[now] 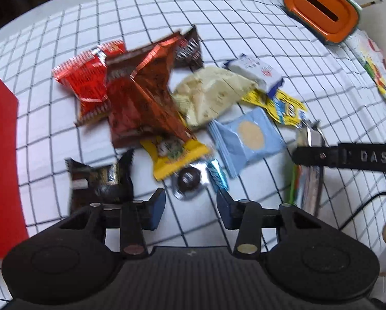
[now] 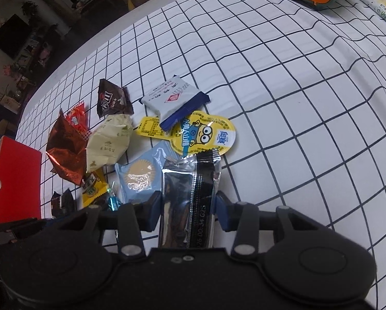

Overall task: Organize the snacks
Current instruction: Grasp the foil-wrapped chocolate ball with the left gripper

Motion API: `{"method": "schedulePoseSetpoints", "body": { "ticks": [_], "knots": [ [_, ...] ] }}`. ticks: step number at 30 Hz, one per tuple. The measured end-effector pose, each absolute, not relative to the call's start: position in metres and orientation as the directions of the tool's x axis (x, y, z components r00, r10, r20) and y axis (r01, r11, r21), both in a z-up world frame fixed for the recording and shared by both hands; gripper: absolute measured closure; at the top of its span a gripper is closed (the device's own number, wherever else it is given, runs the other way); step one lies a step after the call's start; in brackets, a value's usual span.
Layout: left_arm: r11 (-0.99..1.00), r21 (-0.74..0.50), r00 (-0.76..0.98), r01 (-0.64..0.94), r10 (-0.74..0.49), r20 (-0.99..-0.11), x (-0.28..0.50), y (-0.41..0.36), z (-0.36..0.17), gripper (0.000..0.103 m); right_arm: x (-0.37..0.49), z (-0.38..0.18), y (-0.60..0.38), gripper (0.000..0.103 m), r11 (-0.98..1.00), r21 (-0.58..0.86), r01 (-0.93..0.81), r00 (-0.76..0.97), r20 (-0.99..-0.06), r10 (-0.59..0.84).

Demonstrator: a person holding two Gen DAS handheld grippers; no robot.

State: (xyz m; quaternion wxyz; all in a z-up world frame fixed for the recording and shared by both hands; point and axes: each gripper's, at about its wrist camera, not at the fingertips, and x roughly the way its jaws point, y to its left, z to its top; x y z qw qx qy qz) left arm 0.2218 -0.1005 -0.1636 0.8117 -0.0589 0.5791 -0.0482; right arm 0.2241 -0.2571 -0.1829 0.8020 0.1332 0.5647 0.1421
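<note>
Over snacks (image 1: 151, 95), left claw (image 1: 190, 204) downturned

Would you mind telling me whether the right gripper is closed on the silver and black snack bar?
Yes. The right gripper is shut on the silver and black snack bar; both blue fingers press its sides.

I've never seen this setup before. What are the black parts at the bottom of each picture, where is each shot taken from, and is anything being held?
No robot here: a person holds a two-finger tool in each hand, with a fisheye camera on each looking along its fingers. The left tool hangs over a pile of snack packets on a checked tablecloth, pads apart above a clear-wrapped round chocolate, gripping nothing. The right tool is closed on a silver-and-black snack bar. A red box sits at the left and an orange-lidded container at the far right.
</note>
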Motion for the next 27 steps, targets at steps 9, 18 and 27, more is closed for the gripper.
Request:
{"method": "schedulePoseSetpoints", "body": {
  "ticks": [9, 18, 27],
  "knots": [
    [0.995, -0.094, 0.334, 0.018, -0.095, -0.938, 0.236, -0.106, -0.175, 0.064, 0.222, -0.184, -0.259, 0.061, 0.920, 0.380, -0.092, 0.320, -0.864, 0.389],
    [0.998, -0.060, 0.353, 0.033, -0.068, -0.933, 0.237, -0.112, -0.176, 0.071, 0.220, -0.183, -0.261, 0.061, 0.918, 0.384, -0.096, 0.321, -0.861, 0.394],
    [0.995, -0.101, 0.376, -0.013, -0.089, -0.922, 0.210, -0.106, -0.159, 0.071, 0.209, -0.172, -0.258, 0.061, 0.918, 0.376, -0.126, 0.329, -0.857, 0.396]
  ]
}}
